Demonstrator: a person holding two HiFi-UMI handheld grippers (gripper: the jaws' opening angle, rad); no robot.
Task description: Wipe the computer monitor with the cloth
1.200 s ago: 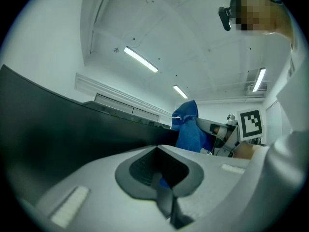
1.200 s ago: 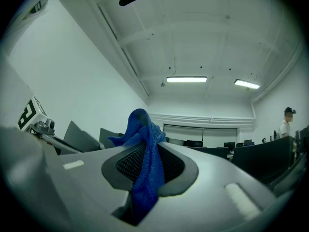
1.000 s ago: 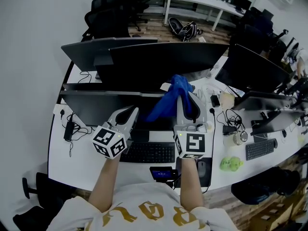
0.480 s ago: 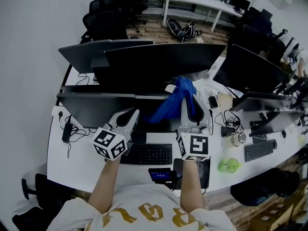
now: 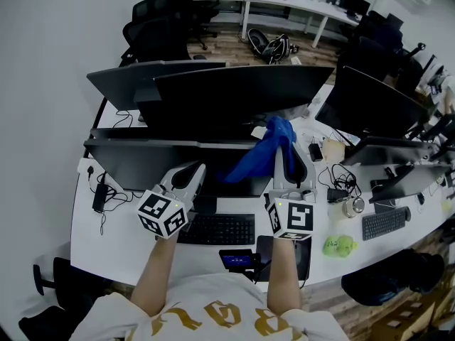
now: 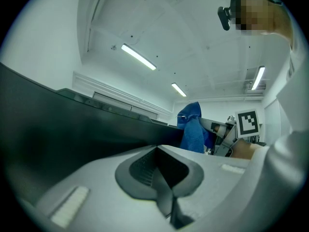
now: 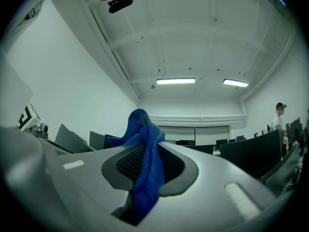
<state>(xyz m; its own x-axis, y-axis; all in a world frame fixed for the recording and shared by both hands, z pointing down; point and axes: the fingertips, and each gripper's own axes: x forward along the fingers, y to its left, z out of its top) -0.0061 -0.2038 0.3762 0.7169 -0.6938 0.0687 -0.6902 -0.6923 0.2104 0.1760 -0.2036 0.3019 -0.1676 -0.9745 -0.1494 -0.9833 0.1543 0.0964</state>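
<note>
R gripper (image 5: 284,135) was clamped on the cloth (image 5: 261,153). In the right gripper view the blue fabric (image 7: 145,149) ran straight through the closed jaws and bunched above the tips. Head view put the cloth at the top right corner of the nearest monitor (image 5: 135,163), with the loose part draping down and left over that end of the screen. I couldn't tell whether it was touching the glass or hanging just beside it.

L gripper (image 5: 193,168) sat in front of the lower middle of the same screen, above the keyboard (image 5: 217,228) at the desk's front edge. Its jaws were together w/ nothing between them (image 6: 163,178), and it was well apart from the cloth.

Progress, my read: early or mid-wipe. Cloth was in hand and up at the corner, so pickup was done. The screen showed no streaks or marks either way, so I couldn't credit any area as wiped. I'd count most of the panel, esp. the left half, as left to do.

Containers: none I could make out w/ contents. The items toward the desk's right edge were too small to read.
</note>
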